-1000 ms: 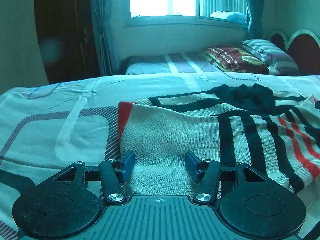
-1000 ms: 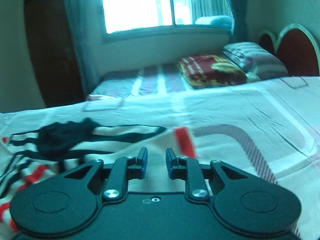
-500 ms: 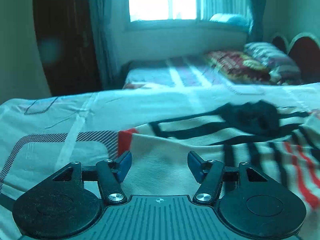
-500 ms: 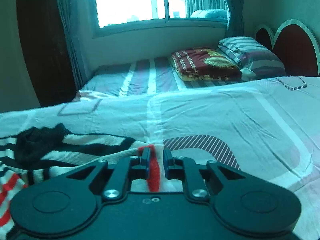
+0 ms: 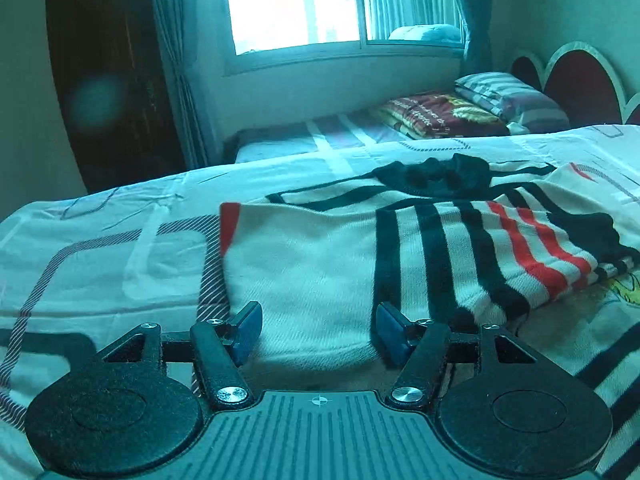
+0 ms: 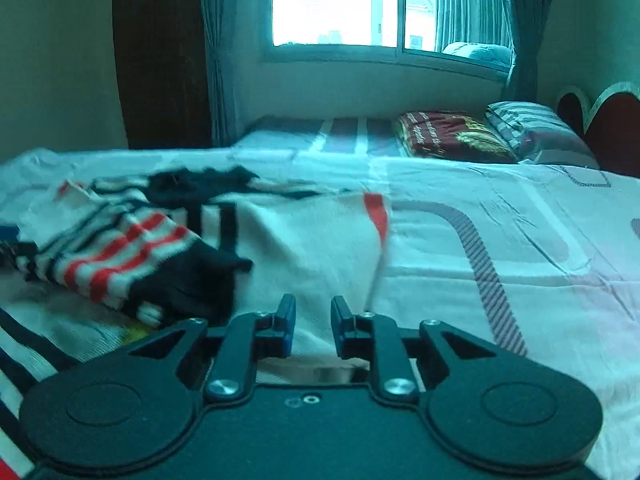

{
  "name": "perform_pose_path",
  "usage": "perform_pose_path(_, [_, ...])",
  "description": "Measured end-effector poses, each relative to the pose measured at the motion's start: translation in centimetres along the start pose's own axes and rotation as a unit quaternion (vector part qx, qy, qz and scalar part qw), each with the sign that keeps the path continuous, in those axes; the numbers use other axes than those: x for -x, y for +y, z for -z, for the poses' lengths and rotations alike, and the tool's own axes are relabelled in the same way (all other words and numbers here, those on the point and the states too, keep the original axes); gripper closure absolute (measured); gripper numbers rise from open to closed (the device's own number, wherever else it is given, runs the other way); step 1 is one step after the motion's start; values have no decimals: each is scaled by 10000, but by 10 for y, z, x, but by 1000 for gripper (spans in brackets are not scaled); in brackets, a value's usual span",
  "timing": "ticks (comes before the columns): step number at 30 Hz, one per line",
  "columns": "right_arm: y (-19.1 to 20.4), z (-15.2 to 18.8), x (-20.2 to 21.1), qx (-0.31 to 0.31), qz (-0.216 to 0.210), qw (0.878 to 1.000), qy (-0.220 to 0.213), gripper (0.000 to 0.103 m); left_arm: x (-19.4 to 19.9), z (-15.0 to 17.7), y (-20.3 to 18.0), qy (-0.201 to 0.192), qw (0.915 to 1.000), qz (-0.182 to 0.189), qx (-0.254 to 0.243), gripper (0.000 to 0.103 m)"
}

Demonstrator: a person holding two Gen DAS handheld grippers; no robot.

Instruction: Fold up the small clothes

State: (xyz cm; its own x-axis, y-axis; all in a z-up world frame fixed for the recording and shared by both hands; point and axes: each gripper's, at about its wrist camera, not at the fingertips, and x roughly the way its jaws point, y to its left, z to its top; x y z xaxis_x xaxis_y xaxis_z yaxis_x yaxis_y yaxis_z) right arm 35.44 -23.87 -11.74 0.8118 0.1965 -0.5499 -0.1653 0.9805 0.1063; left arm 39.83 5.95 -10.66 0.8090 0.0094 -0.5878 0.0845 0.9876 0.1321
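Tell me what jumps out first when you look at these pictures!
The striped sweater, cream with black and red bands, sprawls across the near bed's patterned sheet, a sleeve folded over its front. Behind it a bright window glows above a second bed holding a dark red folded blanket. Close up, the left gripper stands open over the sweater's hem.

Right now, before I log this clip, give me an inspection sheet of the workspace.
Surface: bed sheet, pale with striped outlines, lightly creased.
Job's things: striped knit garment lying partly folded on the sheet, a striped layer with a dark end resting on top of it.
Clutter: nothing seen.
Grippers: left gripper open over the garment's near edge; right gripper open, jaws just been opening, nothing pinched.
Cables: nothing seen.
Surroundings: second bed with folded blanket, pillow, window, curtains.
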Motion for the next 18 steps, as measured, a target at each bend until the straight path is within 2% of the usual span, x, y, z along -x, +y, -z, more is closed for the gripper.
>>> perform_pose_path(1, [2, -1, -2, -217, -189, 9996, 41, 71, 0, 3, 4, 58, 10000, -47, 52, 40])
perform_pose_path(2, [3, 0, -7, -397, -324, 9987, 77, 62, -1, 5, 7, 73, 9999, -57, 103, 40])
perform_pose_path(5, [11, 4, -36, -669, -467, 9959, 382, 64, -5, 8, 16, 144, 9994, -99, 294, 40])
perform_pose_path(7, [19, 7, -47, -693, -393, 9960, 397, 67, -8, 8, 21, 229, 9987, -163, 421, 40])
perform_pose_path(8, [22, 6, -48, -632, -424, 9963, 398, 86, -10, 8, 24, 293, 9985, -143, 450, 40])
perform_pose_path(9, [23, 5, -47, -645, -551, 9954, 450, 95, -11, 8, 26, 337, 9981, -140, 494, 39])
perform_pose_path(11, [23, 3, -33, -676, -672, 9949, 317, 96, -14, 8, 31, 400, 9973, -101, 604, 39])
perform_pose_path(14, [20, 6, -24, -582, -605, 9961, 283, 96, -17, 10, 32, 398, 9972, -57, 626, 39])
perform_pose_path(16, [19, 11, -39, -486, -481, 9961, 563, 96, -20, 13, 33, 404, 9967, -185, 673, 24])
perform_pose_path(17, [19, 10, -41, -438, -483, 9966, 508, 96, -20, 12, 34, 426, 9964, -213, 706, 24])
perform_pose_path(18, [20, 6, -39, -384, -398, 9972, 503, 91, -17, 9, 35, 419, 9962, -211, 729, 24])
